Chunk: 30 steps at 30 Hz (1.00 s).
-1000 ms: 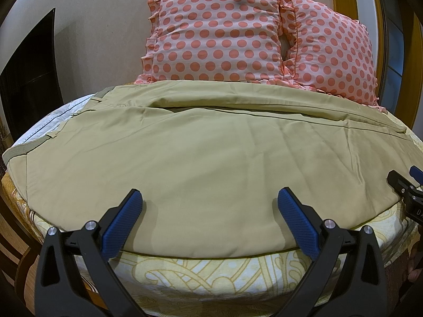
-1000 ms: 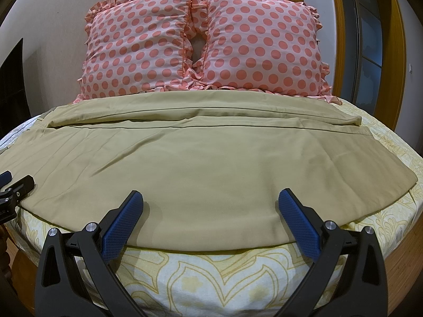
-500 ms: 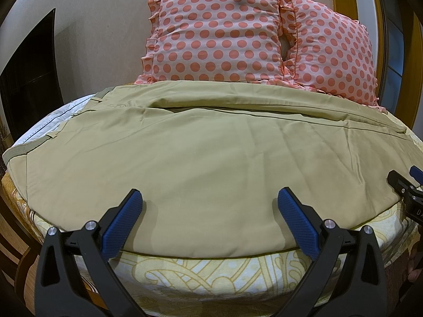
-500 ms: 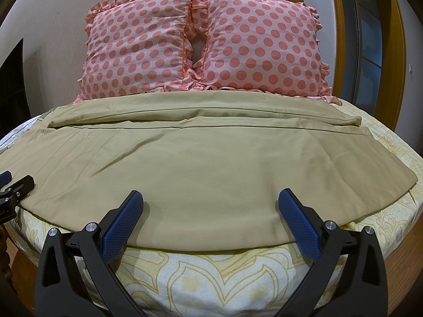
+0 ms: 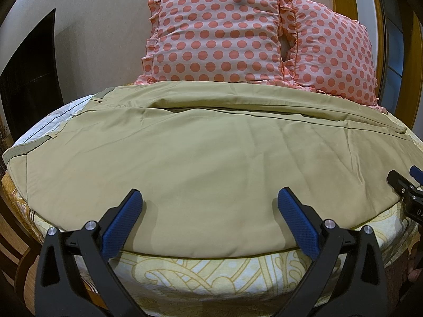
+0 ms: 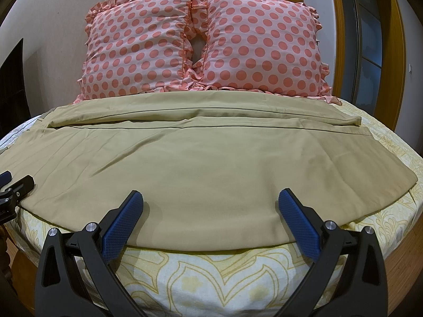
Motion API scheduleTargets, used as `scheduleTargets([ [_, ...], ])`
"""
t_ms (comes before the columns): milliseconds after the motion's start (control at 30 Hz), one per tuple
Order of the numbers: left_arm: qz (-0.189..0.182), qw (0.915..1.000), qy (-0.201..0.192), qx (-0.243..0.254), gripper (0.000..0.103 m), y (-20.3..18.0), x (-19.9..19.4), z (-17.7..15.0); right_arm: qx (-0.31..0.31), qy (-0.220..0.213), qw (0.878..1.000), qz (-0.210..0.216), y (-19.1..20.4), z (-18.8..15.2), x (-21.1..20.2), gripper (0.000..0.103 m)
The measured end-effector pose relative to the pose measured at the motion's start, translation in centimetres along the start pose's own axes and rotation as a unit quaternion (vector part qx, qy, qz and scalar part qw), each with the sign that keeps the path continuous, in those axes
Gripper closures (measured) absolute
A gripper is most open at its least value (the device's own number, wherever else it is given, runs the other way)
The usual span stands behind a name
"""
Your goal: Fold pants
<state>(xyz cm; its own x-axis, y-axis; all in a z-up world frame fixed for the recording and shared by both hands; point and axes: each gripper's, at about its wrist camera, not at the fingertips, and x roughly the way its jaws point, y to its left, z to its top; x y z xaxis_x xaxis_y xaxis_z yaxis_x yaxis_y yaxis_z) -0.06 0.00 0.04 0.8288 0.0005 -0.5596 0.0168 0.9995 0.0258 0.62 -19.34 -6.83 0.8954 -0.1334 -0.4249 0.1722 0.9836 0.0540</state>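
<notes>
The khaki pants point(image 5: 211, 158) lay spread sideways across the bed point(image 6: 211, 277), directly ahead of both tongs, with the waistband toward the left tong's side and the leg hems past the right tong. One leg lay nearer the tongs; the other lay beyond it, against the two polka-dot pillows point(image 6: 201, 45). This flat layout presumably served to present one long near edge for a lengthwise fold. The left tong point(image 5: 210, 216) was held with its blue pads spread wide, gripping nothing, poised just above the near edge of the cloth. The right tong point(image 6: 211, 216) was likewise spread and empty, beside the left one over the same edge. The pair were stationed apart along the hemline, probably so that the edge could be lifted evenly and carried toward the pillows without sagging in the middle. No fold by the tongs appeared to have been started. The fabric looked thin and smooth, with shallow creases only.
</notes>
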Motion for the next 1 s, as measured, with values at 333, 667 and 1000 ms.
scheduleTargets([
  [333,0.000,1.0000,0.000,0.000,0.002,0.0,0.0,0.0,0.000,0.000,1.000,0.000,0.0,-0.1,0.1,0.001],
  [667,-0.010,0.9997,0.021,0.006,0.002,0.2,0.5,0.8,-0.015,0.050,0.998,0.032,-0.8,1.9,0.5,0.001],
  [1000,0.039,0.9988,-0.014,-0.027,0.002,2.7,2.2,8.6,0.145,0.080,0.984,-0.061,-11.0,16.6,9.9,0.001],
])
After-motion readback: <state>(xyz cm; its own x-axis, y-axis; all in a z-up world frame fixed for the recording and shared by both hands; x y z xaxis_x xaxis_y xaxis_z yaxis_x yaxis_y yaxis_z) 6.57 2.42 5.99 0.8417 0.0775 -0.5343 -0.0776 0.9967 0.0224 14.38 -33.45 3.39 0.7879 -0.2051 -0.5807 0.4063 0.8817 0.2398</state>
